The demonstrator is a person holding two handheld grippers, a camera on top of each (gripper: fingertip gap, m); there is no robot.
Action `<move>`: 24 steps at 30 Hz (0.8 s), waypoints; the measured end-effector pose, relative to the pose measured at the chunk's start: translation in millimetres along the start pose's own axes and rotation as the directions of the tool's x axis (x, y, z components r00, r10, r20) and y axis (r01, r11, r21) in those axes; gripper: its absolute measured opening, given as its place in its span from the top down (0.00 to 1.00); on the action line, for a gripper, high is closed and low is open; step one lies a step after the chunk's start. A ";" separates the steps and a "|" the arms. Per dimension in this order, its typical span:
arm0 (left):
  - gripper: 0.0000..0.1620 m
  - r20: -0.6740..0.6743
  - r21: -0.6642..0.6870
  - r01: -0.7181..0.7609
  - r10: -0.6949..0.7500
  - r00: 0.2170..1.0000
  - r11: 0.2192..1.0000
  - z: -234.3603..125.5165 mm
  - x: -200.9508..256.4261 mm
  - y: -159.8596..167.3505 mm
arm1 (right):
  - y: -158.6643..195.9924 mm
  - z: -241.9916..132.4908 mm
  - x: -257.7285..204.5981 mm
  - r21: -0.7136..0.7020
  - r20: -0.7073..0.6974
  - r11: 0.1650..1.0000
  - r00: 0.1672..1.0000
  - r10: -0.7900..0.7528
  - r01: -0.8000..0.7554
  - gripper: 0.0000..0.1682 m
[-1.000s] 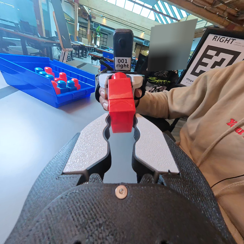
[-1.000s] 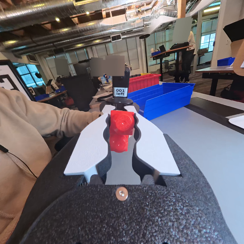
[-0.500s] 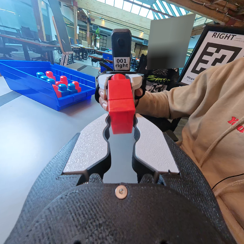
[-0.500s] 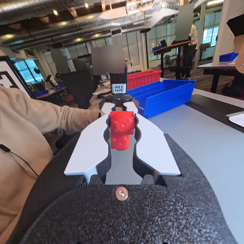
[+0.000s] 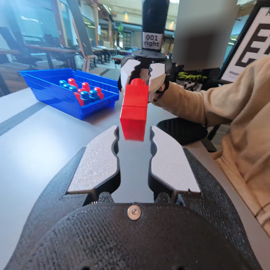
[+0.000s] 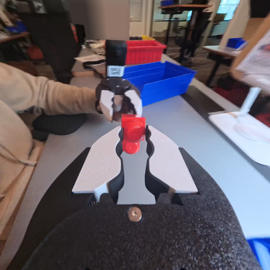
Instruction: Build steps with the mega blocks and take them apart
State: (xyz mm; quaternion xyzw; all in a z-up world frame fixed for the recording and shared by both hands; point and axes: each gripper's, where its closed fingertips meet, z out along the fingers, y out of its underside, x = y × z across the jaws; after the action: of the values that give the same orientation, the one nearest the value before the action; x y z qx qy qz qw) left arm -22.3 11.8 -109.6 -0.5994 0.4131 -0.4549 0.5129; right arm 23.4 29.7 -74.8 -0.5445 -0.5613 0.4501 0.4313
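Note:
A stack of two red blocks [image 5: 134,111] hangs in the air above the grey table [image 5: 36,146]. My right gripper [image 6: 133,128] is shut on its studded end [image 6: 133,131], with both pads pressed against the block's sides. My left gripper [image 5: 134,128] is open; the stack's flat end sits between its fingertips with a gap on each side. The right gripper also shows in the left wrist view [image 5: 140,78], behind the stack. The left gripper shows in the right wrist view [image 6: 119,111], open and just beyond the stack.
A blue bin [image 5: 95,108] holding several red and blue blocks [image 5: 86,93] stands on the table at the left. The right wrist view shows it [image 6: 163,86] beyond the grippers, a red bin [image 6: 143,51] behind it, and a white stand [image 6: 241,131] at the right. A person's beige sleeve [image 5: 204,102] is close. The tips of one gripper are about 8 cm away from the tips of the other.
My left gripper opened, let go of the red stack and drew back a little. My right gripper closed tighter on the stack and keeps it. Both views tilted down toward the table.

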 end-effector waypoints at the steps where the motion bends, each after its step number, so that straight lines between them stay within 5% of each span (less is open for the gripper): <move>1: 0.69 0.027 0.022 0.008 -0.008 1.000 1.000 -2.7 -5.7 -3.8 | -12.0 -15.0 13.3 0.005 -0.067 1.000 0.998 -0.011 0.011 0.83; 5: 0.78 0.129 0.062 0.045 -0.052 0.990 0.997 -18.9 -32.5 -6.0 | -54.5 -105.7 113.0 -0.017 -0.474 0.999 0.880 0.024 -0.036 0.83; 9: 0.88 0.211 0.056 0.048 -0.059 0.976 0.997 -22.3 -48.4 -0.1 | -19.3 -207.8 234.8 -0.290 -0.818 0.931 0.563 -0.119 -0.224 0.83; 11: 0.93 0.253 0.026 0.032 -0.037 0.967 0.999 -22.1 -52.7 5.2 | 14.3 -247.7 276.3 -0.329 -0.887 0.860 0.439 -0.140 -0.390 0.83; 17: 0.96 0.259 -0.040 0.035 -0.023 0.966 0.999 -15.0 -52.4 21.5 | 103.7 -311.8 336.6 -0.156 -0.988 0.671 0.125 -0.095 -0.725 0.82; 24: 0.96 0.243 -0.111 0.032 -0.004 0.970 0.993 -8.7 -51.3 38.4 | 161.5 -299.8 339.7 -0.090 -0.996 0.468 0.082 -0.037 -0.879 0.82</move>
State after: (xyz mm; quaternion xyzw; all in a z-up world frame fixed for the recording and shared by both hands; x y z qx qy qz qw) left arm -44.4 53.9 -153.4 -0.6826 0.3673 -0.3583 0.5203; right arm 339.6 380.2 -167.4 -0.9616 -0.0885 -0.1122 0.2343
